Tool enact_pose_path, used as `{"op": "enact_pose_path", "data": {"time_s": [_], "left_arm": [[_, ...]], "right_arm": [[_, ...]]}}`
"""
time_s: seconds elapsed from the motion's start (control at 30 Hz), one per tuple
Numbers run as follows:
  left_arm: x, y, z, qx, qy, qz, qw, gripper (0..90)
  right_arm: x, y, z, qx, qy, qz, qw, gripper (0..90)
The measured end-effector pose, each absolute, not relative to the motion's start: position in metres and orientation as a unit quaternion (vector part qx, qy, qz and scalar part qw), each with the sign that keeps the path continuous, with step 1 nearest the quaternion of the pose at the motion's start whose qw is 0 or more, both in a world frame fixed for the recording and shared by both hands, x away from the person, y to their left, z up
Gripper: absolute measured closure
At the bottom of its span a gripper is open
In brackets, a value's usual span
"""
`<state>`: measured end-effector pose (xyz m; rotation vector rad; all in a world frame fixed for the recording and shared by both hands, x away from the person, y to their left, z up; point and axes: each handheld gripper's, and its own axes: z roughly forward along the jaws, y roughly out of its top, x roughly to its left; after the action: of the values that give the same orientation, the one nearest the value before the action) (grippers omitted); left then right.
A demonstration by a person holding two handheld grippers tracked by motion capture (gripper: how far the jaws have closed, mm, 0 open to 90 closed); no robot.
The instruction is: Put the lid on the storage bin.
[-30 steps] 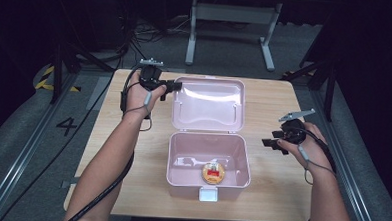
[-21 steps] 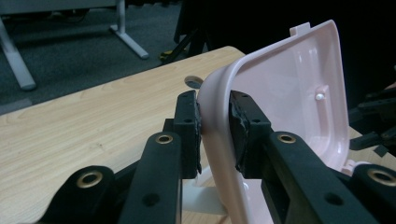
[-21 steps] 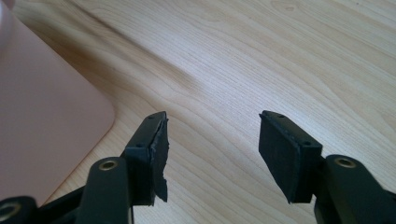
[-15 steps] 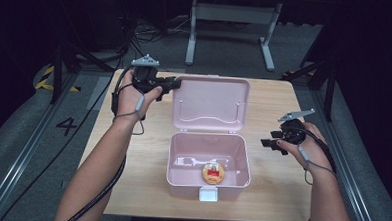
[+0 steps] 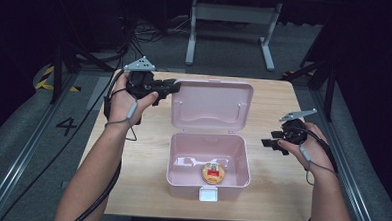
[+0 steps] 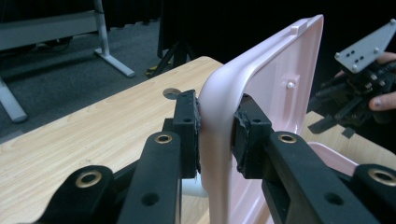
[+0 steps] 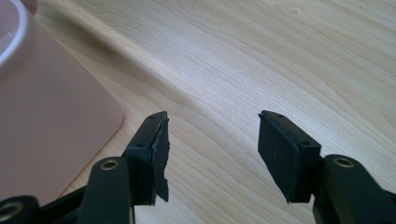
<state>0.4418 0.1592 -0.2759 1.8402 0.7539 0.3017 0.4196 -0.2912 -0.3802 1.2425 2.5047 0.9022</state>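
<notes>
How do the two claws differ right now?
The left claw is shut on the rim of the pink lid, its pads pressed on either side; the right claw stands open with nothing between its pads. The left claw is raised at the lid's corner behind the box; the right claw hangs over bare table beside the box. Both are black, two-jawed and hand-held.

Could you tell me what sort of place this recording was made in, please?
Probably a lab or recording studio: a light wooden table stands amid dark surroundings, with black cables trailing over the grey floor, which has a painted number and hazard tape.
</notes>
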Motion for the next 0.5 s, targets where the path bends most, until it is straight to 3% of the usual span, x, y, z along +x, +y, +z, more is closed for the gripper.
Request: {"op": "enact_pose_path", "data": {"time_s": [0.5], "left_arm": [[0.408, 0.160, -0.268, 0.792, 0.275, 0.145, 0.526, 70.1]], "right_arm": [[0.413, -0.290, -0.371, 0.406, 0.851, 0.320, 0.084, 48.0]]}}
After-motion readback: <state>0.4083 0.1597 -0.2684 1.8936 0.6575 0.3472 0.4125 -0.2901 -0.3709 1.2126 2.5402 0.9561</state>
